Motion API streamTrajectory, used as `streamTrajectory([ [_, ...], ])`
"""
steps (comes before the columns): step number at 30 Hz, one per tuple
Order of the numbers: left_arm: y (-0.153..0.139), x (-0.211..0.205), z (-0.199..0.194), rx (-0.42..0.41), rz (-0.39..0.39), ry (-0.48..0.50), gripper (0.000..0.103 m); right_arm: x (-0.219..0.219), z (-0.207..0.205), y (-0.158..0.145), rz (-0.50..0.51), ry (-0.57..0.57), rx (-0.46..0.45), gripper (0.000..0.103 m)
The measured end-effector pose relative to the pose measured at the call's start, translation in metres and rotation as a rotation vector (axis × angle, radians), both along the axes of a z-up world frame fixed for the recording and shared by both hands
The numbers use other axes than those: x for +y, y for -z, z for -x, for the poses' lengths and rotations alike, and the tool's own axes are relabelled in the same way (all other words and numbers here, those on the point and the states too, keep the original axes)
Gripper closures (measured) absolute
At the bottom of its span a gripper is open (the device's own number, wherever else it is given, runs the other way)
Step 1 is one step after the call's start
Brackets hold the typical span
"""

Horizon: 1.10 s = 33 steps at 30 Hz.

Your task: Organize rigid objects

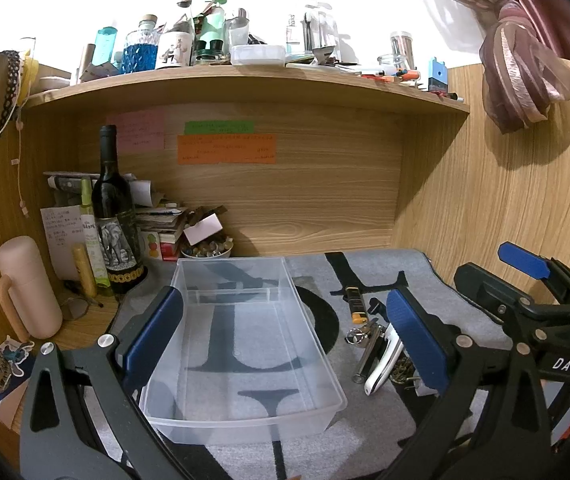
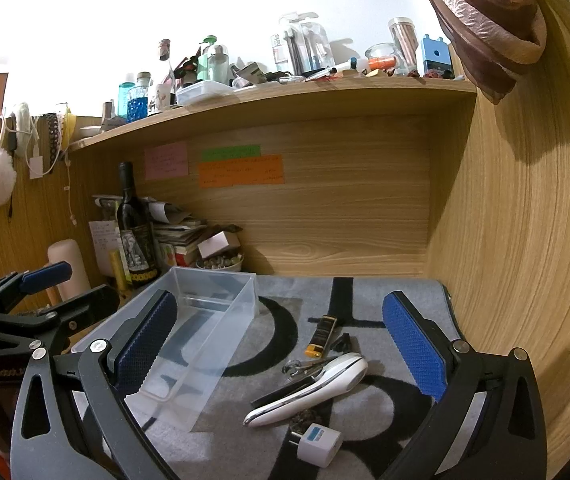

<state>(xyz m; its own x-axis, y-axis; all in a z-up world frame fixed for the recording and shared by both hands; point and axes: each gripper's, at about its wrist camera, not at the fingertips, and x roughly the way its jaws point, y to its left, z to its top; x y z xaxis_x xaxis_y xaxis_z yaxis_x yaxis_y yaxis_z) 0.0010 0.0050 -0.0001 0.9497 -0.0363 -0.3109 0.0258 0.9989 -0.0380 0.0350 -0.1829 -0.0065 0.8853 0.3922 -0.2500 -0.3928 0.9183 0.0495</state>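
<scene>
right wrist view: the white curved plastic handheld device [image 2: 312,389] lies on the grey patterned mat [image 2: 385,300], right of the clear plastic bin [image 2: 205,320], long axis near-left to far-right, between the wide-open, empty right gripper [image 2: 281,344]; the left gripper [image 1: 285,344], "das"-marked, gapes empty around the bin.

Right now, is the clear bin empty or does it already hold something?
Empty. The clear bin shows only the mat's pattern through its floor; the white handled tool and charger plug lie outside.
</scene>
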Motion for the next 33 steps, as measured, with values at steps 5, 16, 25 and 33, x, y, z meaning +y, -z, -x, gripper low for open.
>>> streamTrajectory([
  [5, 0.0012, -0.0007, -0.002, 0.002, -0.002, 0.0, 0.0, 0.0001, 0.0007, -0.0007, 0.0, 0.0, 0.001, 0.0],
  [16, 0.0013, -0.0026, -0.0032, 0.005, -0.005, 0.005, 0.0, -0.0004, 0.0015, -0.0012, 0.0, 0.002, 0.0, 0.0],
  [25, 0.0008, -0.0054, -0.0033, 0.003, -0.01, 0.017, 0.0, -0.0011, 0.0002, -0.001, 0.0, -0.002, 0.008, 0.0],
  [33, 0.0012, -0.0038, -0.006, 0.007, -0.016, 0.02, 0.002, 0.0, -0.0071, 0.0017, 0.015, 0.001, 0.024, 0.0],
])
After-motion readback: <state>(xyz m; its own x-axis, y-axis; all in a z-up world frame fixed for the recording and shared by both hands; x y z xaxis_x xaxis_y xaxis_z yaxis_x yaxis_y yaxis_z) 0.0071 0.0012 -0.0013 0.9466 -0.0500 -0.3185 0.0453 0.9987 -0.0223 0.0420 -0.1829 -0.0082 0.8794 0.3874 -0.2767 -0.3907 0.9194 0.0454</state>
